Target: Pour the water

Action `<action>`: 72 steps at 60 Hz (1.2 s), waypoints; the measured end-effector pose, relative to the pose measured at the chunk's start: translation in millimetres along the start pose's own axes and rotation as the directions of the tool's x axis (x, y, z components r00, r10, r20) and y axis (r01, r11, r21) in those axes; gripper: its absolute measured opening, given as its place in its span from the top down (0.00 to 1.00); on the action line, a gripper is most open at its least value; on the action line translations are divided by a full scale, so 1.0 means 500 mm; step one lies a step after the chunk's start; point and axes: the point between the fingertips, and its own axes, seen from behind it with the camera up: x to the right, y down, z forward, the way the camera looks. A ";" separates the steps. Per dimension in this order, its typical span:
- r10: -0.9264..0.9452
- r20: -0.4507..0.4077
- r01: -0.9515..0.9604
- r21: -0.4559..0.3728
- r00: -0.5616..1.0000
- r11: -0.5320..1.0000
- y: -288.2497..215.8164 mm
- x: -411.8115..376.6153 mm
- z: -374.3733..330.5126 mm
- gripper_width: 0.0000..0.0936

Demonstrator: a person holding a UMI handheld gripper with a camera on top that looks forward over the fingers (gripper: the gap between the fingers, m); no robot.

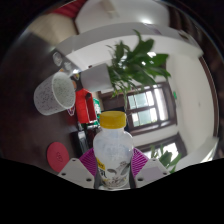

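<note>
From the gripper's own view, a small plastic bottle [115, 155] stands upright between the two fingers. It has a yellow cap, a pale, cloudy body and a label low down whose print is too small to read. The purple pads [90, 160] sit close against its sides, left and right, so the gripper [114, 170] appears to be clamped on the bottle, holding it by its lower half.

The whole scene is tilted. Off to the left of the bottle and further away, a clear plastic cup [53, 95] with a patterned wall stands on a dark table [40, 130]. Just beside the cup is a red object [85, 103] that I cannot identify. Nearer the left finger lies a pink round thing [59, 155], only partly seen. Beyond the bottle a leafy green plant [140, 62] rises in front of a window [150, 105] with bright panes.
</note>
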 end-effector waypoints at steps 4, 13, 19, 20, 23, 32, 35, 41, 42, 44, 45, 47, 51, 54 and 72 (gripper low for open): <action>-0.153 -0.029 0.153 0.004 0.988 0.988 -0.043 -0.007 0.019 0.57; -0.413 -0.088 0.413 -0.015 0.907 0.911 -0.097 -0.008 0.045 0.56; -0.554 -0.127 0.554 -0.034 0.823 0.832 -0.130 -0.007 0.057 0.57; -0.574 -0.135 0.574 -0.039 0.808 0.818 -0.135 -0.006 0.058 0.56; -0.636 -0.149 0.636 -0.050 0.757 0.770 -0.148 -0.008 0.059 0.57; -0.719 -0.182 0.721 -0.065 0.671 0.690 -0.173 -0.017 0.064 0.57; -0.718 -0.168 0.718 -0.073 0.675 0.692 -0.168 -0.019 0.064 0.56; -0.677 -0.166 0.677 -0.068 0.717 0.733 -0.160 -0.016 0.061 0.56; -0.659 -0.162 0.659 -0.064 0.734 0.750 -0.157 -0.015 0.059 0.56; -0.605 -0.145 0.606 -0.045 0.783 0.794 -0.151 -0.012 0.054 0.56; -0.569 -0.136 0.570 -0.036 0.811 0.821 -0.148 -0.011 0.052 0.57; -0.480 -0.113 0.481 -0.020 0.870 0.876 -0.139 -0.008 0.047 0.57; -0.206 -0.056 0.206 -0.007 0.977 0.978 -0.120 -0.014 0.037 0.57; 0.028 0.031 -0.028 0.013 0.999 1.000 -0.108 -0.002 0.031 0.55; 0.852 0.302 -0.877 -0.091 0.427 0.471 -0.053 -0.017 0.007 0.55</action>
